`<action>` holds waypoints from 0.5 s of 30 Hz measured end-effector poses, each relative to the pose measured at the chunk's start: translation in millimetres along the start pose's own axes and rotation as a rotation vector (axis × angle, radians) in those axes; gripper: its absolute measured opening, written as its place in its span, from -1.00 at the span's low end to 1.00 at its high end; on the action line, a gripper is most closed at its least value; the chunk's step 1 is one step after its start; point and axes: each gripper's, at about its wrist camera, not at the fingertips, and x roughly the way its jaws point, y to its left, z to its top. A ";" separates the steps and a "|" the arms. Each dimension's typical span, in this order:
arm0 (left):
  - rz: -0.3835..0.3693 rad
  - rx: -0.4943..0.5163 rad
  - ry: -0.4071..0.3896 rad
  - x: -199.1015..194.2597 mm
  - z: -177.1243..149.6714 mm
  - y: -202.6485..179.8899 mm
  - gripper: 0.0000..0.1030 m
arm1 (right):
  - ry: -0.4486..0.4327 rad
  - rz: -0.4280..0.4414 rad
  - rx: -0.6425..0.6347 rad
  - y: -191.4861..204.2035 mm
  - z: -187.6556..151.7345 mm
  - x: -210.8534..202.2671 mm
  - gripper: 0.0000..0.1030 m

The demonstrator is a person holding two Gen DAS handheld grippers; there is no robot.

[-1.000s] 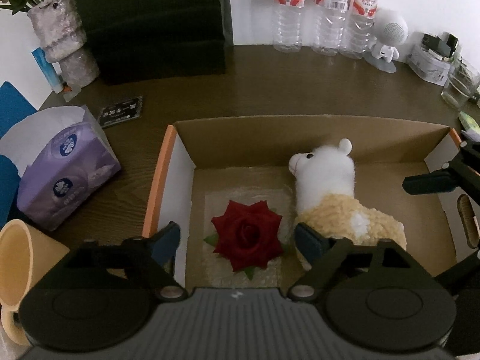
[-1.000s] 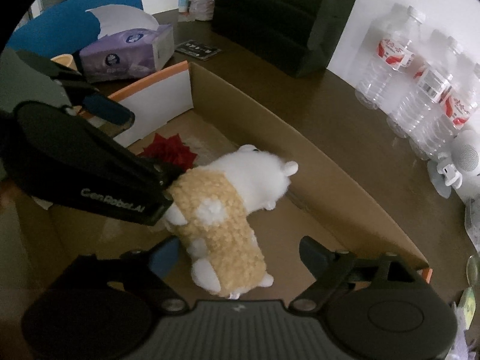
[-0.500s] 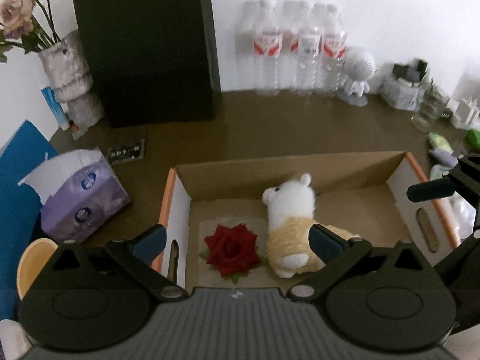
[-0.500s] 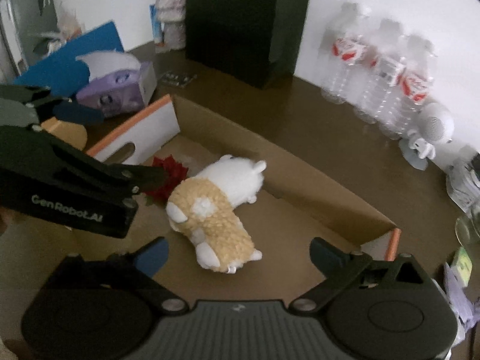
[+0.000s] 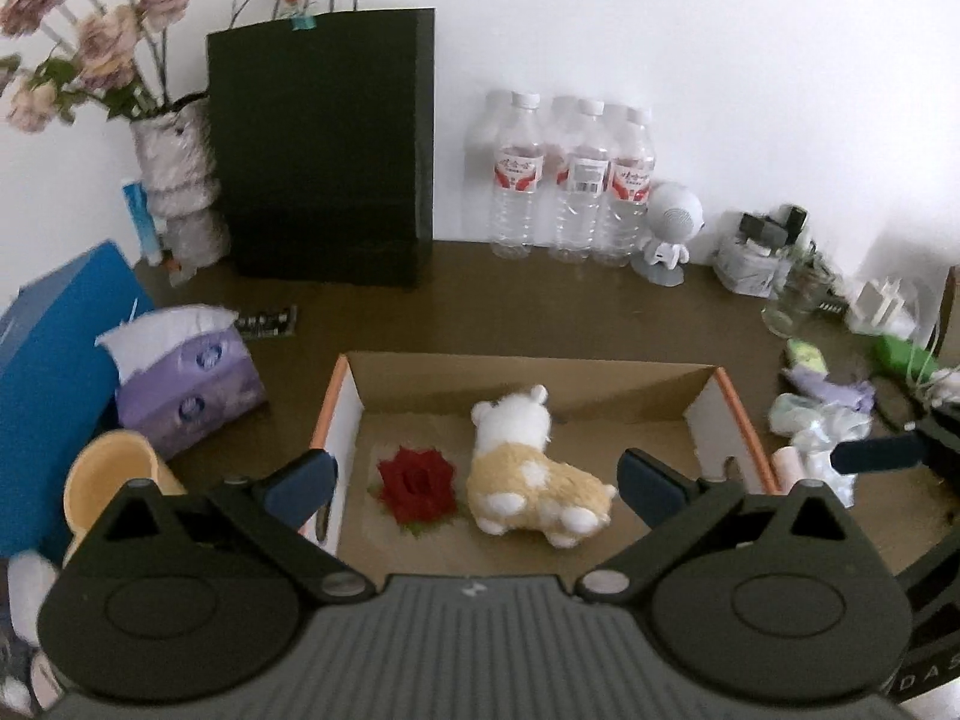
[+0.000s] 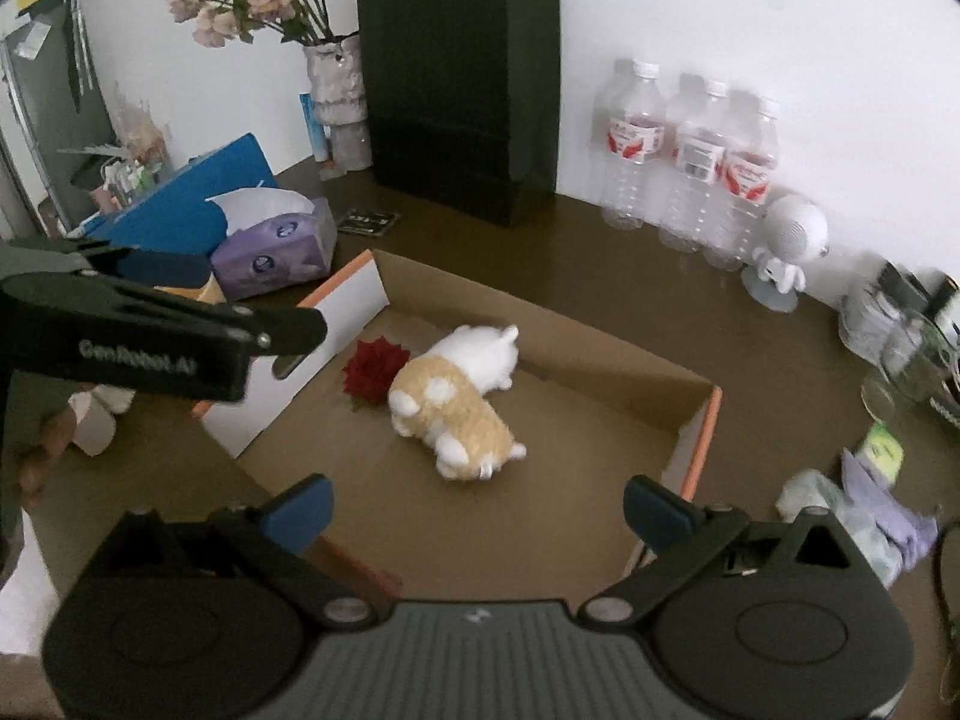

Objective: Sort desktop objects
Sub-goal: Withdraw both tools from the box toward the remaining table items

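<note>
A shallow cardboard box [image 5: 540, 369] [image 6: 699, 420] sits on the brown desk. Inside it lie a red fabric rose [image 5: 415, 480] [image 6: 373, 367] and, beside it on the right, a white and tan plush alpaca [image 5: 528, 468] [image 6: 459, 393] on its side. My left gripper [image 5: 474, 480] is open and empty, held high above the box's near edge. My right gripper [image 6: 477, 507] is open and empty, above the box's near right part. The left gripper's body shows in the right wrist view [image 6: 150, 342].
A purple tissue pack [image 5: 186, 375], a blue box [image 5: 48, 360] and a yellow cup [image 5: 111, 480] stand left of the box. A black paper bag [image 5: 327, 168], a flower vase [image 5: 174, 168], water bottles [image 5: 570, 180] and a white figurine [image 5: 669, 231] line the wall. Small clutter [image 5: 822, 414] lies right.
Both grippers have risen and pulled back from the box, so the rose and alpaca look smaller. Both stay open. The alpaca and rose lie as before.
</note>
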 end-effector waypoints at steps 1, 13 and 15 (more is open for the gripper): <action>0.003 -0.008 0.006 -4.3 -3.2 -0.5 1.00 | -0.003 -0.003 0.005 -0.3 -4.3 -5.6 1.00; -0.074 0.019 0.077 -16.6 -34.8 -44.1 1.00 | -0.069 -0.117 0.136 -32.7 -65.3 -59.4 1.00; -0.091 0.038 0.086 -13.8 -36.8 -56.4 1.00 | -0.086 -0.157 0.156 -42.7 -76.1 -67.4 1.00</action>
